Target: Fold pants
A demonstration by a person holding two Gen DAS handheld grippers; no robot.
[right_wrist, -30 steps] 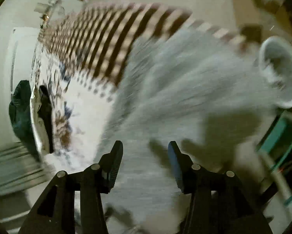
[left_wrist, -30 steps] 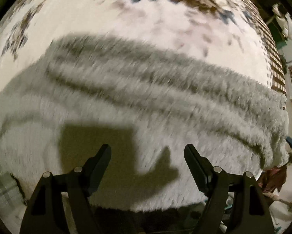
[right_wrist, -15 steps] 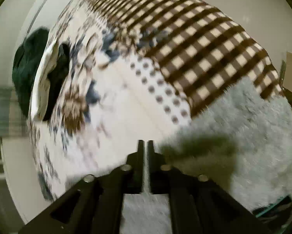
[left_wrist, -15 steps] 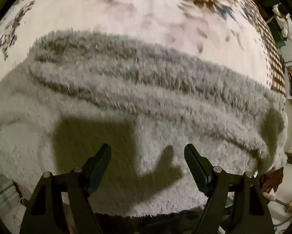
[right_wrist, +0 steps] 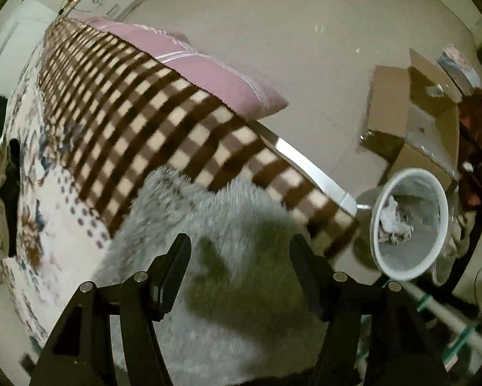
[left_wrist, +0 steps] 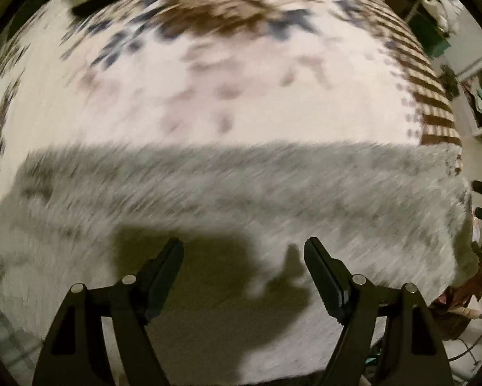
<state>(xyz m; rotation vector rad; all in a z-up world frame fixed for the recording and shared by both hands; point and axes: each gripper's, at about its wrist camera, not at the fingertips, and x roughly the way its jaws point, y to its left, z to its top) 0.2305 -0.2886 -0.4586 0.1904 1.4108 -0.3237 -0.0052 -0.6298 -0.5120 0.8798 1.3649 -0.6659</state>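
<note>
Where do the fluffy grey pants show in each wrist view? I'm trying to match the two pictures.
Left wrist view: the grey pants run as a wide band across the lower half, under the open left tool.
Right wrist view: the pants fill the lower middle, beneath the right tool, whose jaws are opening with nothing between them.
Shared landmark: the brown checked blanket bordering the pants.

The left gripper [left_wrist: 242, 259] points down over the fluffy grey pants [left_wrist: 241, 199], its jaws spread wide with nothing between them — only its own shadow falls on the pile below. The pants lie as a broad band along the near edge of the bed, on a floral cover [left_wrist: 208, 74] that turns brown-checked [left_wrist: 434, 106] toward the right edge. The picture is motion-blurred.
</note>
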